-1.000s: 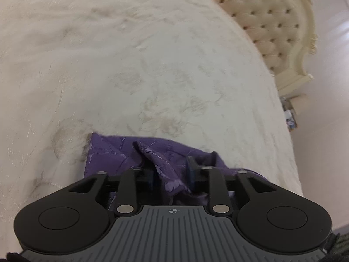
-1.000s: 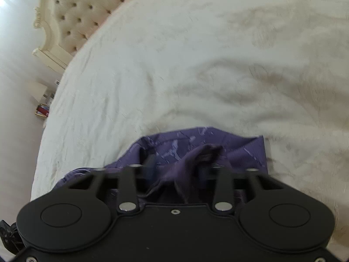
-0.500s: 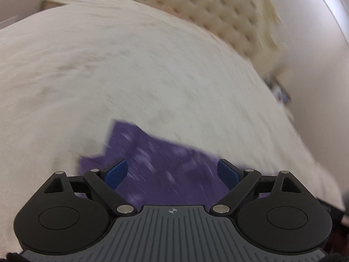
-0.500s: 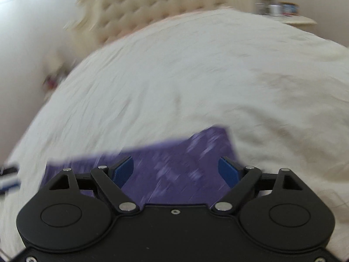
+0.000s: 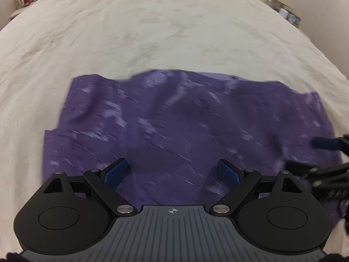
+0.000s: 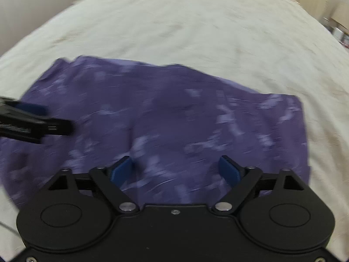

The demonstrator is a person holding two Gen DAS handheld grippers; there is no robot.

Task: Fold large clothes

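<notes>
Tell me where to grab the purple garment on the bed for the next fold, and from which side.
Probably the two far corners of the purple garment, one per hand, coming down from above. It lies roughly flat on the cream bedspread, its far edge free and unobstructed. Both tongs hover over its near part: the left tongs stand open and empty, the right tongs are opening, gripping nothing.

No legible text, label, brand or number appears in either view. The only sign is a small crosshair mark (image 5: pixel 173 211), a circle crossed by two lines, printed at the near centre of the ribbed grey housing (image 5: pixel 174 235) in the left wrist view. Items on the far side tables are too blurred to read.
</notes>
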